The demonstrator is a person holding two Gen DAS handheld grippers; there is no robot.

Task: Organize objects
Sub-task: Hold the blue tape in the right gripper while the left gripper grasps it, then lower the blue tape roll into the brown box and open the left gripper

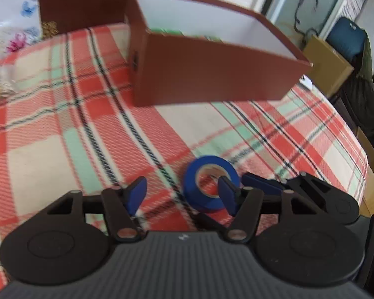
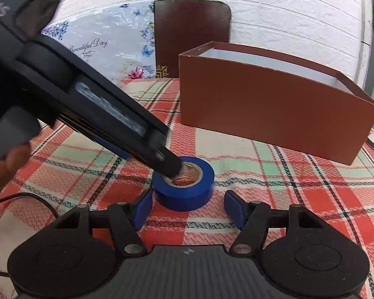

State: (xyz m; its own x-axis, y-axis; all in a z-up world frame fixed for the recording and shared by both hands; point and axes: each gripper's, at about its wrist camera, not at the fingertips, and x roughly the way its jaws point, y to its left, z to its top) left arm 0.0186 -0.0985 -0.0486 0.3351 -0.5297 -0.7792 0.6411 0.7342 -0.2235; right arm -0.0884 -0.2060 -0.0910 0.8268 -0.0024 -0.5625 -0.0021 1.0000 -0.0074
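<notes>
Table [image 2: 299, 199] in red, cream and green plaid cloth, blue tape [image 2: 184, 186] lying flat just ahead of the right tool [image 2: 188, 208], brown box [image 2: 269, 114] farther ahead, to its right.

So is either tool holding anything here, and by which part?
Nothing is held yet. The left tool is open, one finger poking into the core of the blue tape roll. The right tool is open just short of it.

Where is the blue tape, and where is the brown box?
blue tape [image 2: 187, 196], right wrist view, on the roll's near outer wall.
brown box [image 2: 274, 114], right wrist view, on its long front wall.
left gripper [image 1: 183, 195], left wrist view, midway between its open fingertips.
</notes>
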